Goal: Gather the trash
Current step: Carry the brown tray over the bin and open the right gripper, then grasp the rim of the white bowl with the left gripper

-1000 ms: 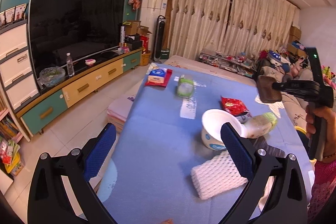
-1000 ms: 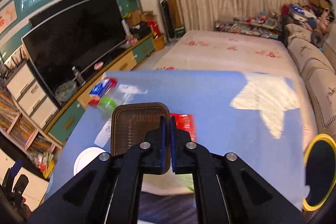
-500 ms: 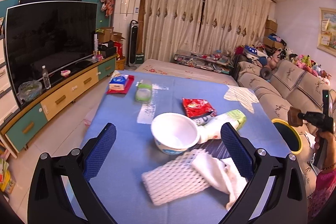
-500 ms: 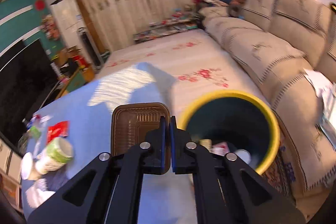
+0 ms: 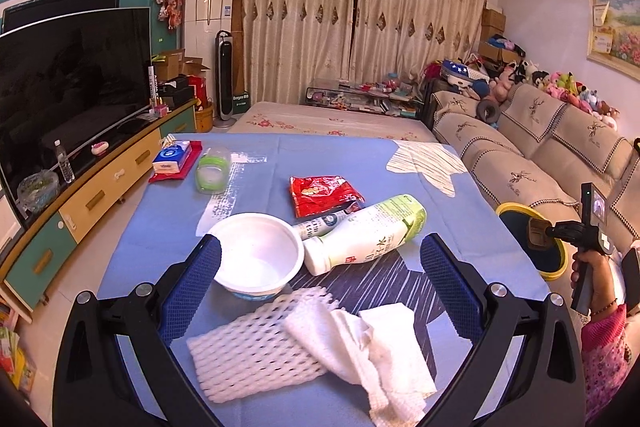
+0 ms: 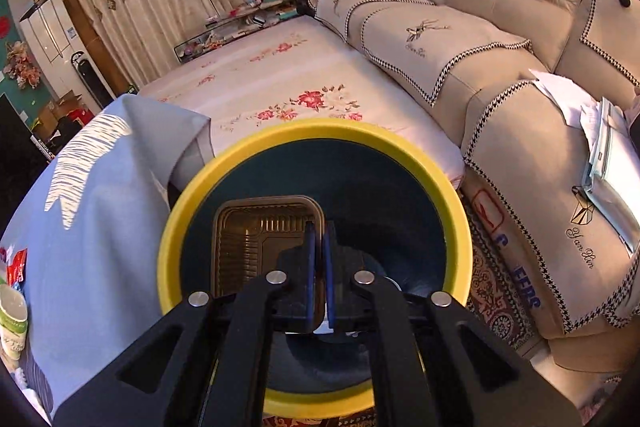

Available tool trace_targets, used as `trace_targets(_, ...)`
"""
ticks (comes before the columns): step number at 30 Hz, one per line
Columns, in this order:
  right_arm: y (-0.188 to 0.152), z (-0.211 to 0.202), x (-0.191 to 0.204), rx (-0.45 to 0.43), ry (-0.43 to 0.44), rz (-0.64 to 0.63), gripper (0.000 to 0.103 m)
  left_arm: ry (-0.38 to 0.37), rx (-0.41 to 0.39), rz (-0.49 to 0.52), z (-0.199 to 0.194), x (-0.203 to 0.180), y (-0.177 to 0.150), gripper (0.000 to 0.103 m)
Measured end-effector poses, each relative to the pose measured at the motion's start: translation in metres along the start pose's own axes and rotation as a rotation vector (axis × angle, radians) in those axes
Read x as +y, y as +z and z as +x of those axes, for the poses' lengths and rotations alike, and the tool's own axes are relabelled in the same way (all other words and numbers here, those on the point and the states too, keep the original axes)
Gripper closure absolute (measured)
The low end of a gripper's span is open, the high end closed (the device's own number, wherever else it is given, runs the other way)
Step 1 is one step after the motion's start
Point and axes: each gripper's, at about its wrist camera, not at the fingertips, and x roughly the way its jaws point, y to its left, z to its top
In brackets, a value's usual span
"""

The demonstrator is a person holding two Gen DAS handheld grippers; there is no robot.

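While the brown plastic tray (image 6: pixel 256 247) is clamped by the right hand-held gripper (image 6: pixel 319 267) over the yellow-rimmed bin (image 6: pixel 452 187), the left hand-held gripper (image 5: pixel 320 279) is held open above the surface (image 5: pixel 260 147), nothing gripped.

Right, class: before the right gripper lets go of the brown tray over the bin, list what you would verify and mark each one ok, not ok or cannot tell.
1. Right gripper grips the brown plastic tray by its rim: ok.
2. Tray sits inside the outline of the yellow-rimmed bin as seen from the right wrist: ok.
3. Bin has room: dark interior, fill level cannot tell.
4. How far the tray hangs above the bin's rim: cannot tell.
5. Left gripper open and holding nothing, above the white bowl: ok.
6. Trash left on the blue tablecloth, such as the foam net and milk bottle: not ok.
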Motion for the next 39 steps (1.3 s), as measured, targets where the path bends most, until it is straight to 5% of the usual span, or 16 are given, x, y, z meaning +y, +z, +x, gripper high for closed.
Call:
trace_targets(5,0.006,0.01,-0.001,0.006,-0.017,0.014,0.097,-0.003,0.019,0.018,0.01,-0.011,0.004,0.005)
trace_targets(8,0.01,0.013,-0.002,0.009,-0.02,0.022,0.076,-0.01,0.026,0.023,0.015,-0.015,0.005,0.005)
trace_targets(17,-0.015,-0.05,0.005,-0.106,0.085,0.012,0.061,0.001,0.05,0.035,0.027,-0.014,0.002,0.005)
trace_targets(31,-0.064,-0.108,0.024,-0.15,0.132,-0.041,0.056,0.006,0.141,0.102,0.071,0.001,0.002,0.005)
trace_targets(39,-0.068,-0.103,0.036,-0.122,0.152,-0.057,0.055,0.006,0.251,0.135,0.109,0.006,-0.001,0.03)
